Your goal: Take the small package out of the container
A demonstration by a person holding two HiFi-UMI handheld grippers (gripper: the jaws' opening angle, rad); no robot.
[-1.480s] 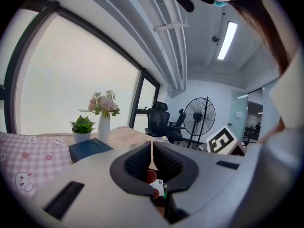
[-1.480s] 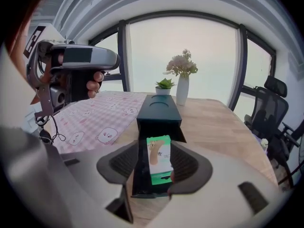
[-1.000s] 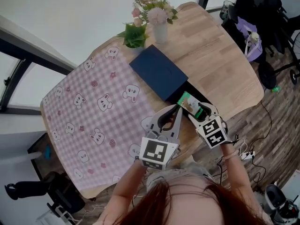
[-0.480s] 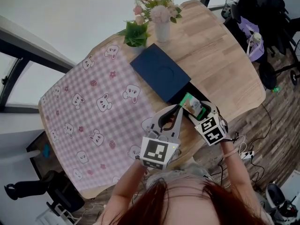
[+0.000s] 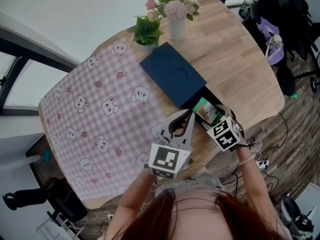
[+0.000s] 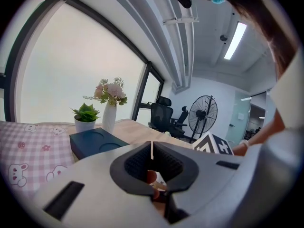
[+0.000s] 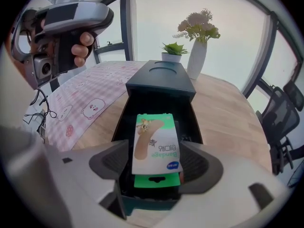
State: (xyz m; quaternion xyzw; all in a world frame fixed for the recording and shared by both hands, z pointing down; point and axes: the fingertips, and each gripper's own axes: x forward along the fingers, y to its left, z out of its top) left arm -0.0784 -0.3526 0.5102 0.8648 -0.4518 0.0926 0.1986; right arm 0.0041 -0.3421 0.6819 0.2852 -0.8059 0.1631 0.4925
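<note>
Green-and-white, the small package [image 7: 156, 144] sits in the open dark container [image 7: 160, 82] on the worktop, between the right claw's [image 7: 156, 164] opening jaws. It looks light, thin and easily creased, so it is best pinched by its long edges. The left claw [image 6: 152, 152] is closed on nothing.

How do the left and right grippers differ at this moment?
The light grey left gripper has its fingers shut together on nothing; the light grey right gripper's fingers are opening, with the white-and-green bandage package between them. The left gripper is held up level, facing across the wooden table; the right gripper tilts down into the open dark blue box. Both are hand-held and the same light grey.
</note>
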